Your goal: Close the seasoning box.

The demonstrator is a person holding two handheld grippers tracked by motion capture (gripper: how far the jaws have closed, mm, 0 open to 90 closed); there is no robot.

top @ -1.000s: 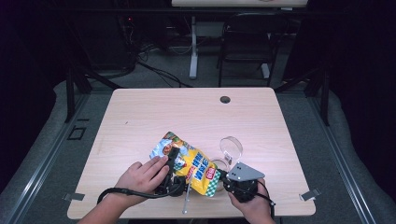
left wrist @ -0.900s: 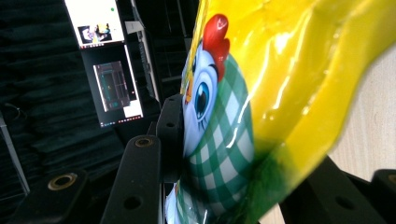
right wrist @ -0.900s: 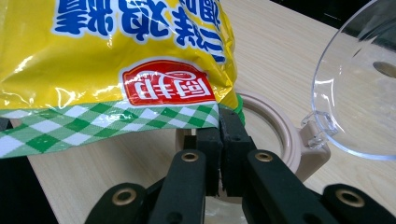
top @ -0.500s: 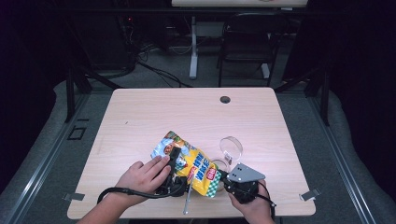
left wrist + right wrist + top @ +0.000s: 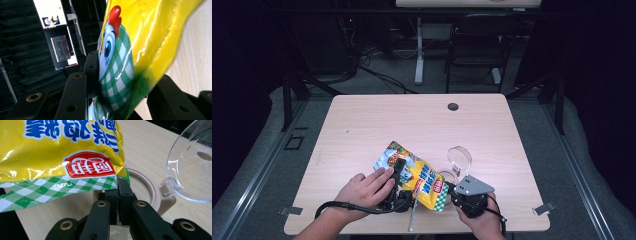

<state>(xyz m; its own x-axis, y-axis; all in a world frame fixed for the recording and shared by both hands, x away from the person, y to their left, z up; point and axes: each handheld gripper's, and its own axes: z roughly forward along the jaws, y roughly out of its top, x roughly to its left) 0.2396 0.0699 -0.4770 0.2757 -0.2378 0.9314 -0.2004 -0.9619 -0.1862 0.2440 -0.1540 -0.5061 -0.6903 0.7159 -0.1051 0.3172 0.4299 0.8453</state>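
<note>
I have the yellow snack bag (image 5: 416, 175) lying near the front edge of the table (image 5: 362, 125), between my two hands; my left gripper (image 5: 398, 172) straddles the bag's chicken-printed end (image 5: 120, 65), its jaws partly spread with the film between them, though I cannot quite tell whether they press it; my right gripper (image 5: 117, 195) has its jaws pinched tight on the green checked seam (image 5: 75, 185); just beside it sits a beige container (image 5: 150, 192) with its clear hinged lid (image 5: 192, 162) standing open.
</note>
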